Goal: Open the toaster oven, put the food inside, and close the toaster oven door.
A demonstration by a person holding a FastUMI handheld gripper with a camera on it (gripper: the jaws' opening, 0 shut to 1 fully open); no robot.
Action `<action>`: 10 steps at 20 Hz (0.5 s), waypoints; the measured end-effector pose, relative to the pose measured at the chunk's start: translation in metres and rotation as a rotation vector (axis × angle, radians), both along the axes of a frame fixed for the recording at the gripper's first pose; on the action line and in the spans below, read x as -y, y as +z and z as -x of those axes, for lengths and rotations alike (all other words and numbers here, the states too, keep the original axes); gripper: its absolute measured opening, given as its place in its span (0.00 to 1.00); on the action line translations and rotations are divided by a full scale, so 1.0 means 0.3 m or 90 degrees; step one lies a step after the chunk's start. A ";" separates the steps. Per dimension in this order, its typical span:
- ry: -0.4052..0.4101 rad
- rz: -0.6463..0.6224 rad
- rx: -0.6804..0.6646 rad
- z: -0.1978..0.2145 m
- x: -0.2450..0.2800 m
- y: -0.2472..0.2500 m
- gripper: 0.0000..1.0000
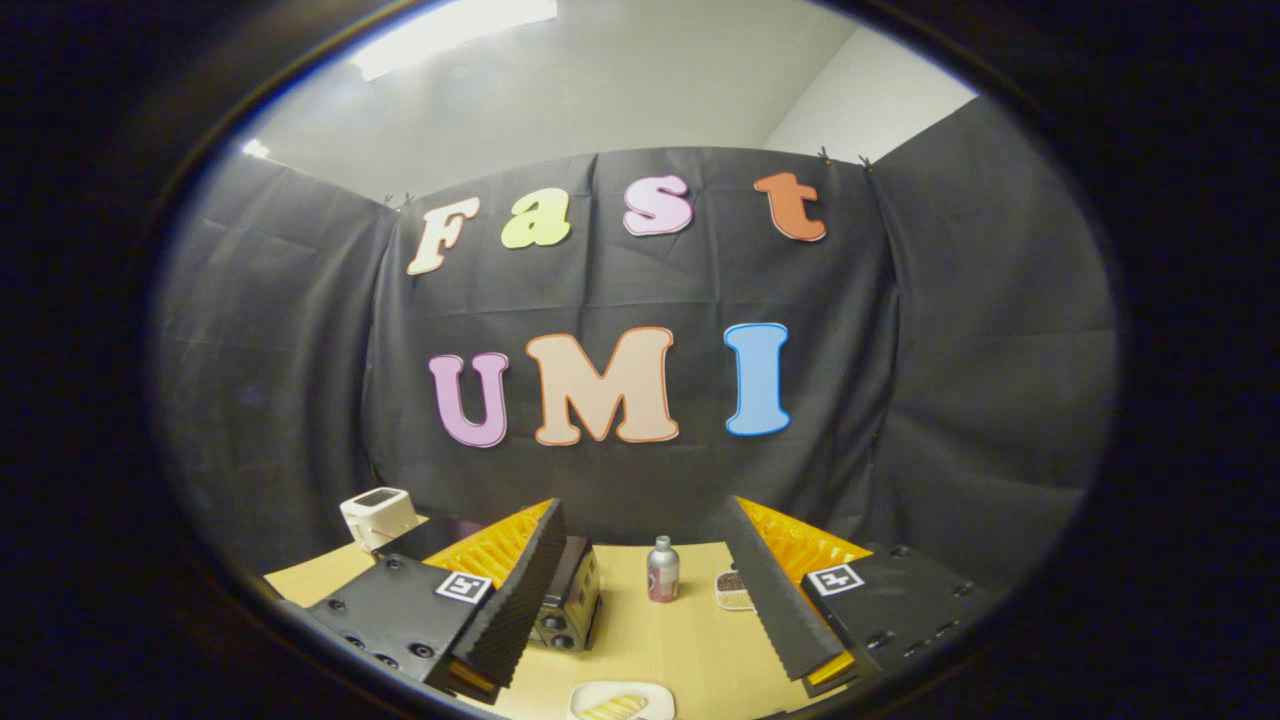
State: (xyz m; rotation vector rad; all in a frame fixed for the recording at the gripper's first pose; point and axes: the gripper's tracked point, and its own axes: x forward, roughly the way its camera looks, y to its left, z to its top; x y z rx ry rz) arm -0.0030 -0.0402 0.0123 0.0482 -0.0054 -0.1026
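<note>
Tabletop (690,650) carries a toaster oven (572,600) half hidden behind the spread, empty gripper (648,640); food plate (620,702) cut off.

Tan table (690,650), white plate (621,692), silver-and-pink bottle (662,570), white toaster (378,517), dark toaster oven (572,600).

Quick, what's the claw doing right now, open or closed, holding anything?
Claw: open, holding nothing; fingers spread wide above the table, with the bottle beyond them.
</note>
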 end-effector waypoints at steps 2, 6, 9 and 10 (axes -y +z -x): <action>-0.005 -0.003 -0.003 -0.006 0.015 -0.007 0.98; -0.012 -0.003 -0.009 -0.016 0.019 -0.033 0.98; -0.011 0.003 -0.010 -0.028 -0.016 -0.055 0.98; -0.004 0.004 -0.009 -0.036 -0.044 -0.071 0.98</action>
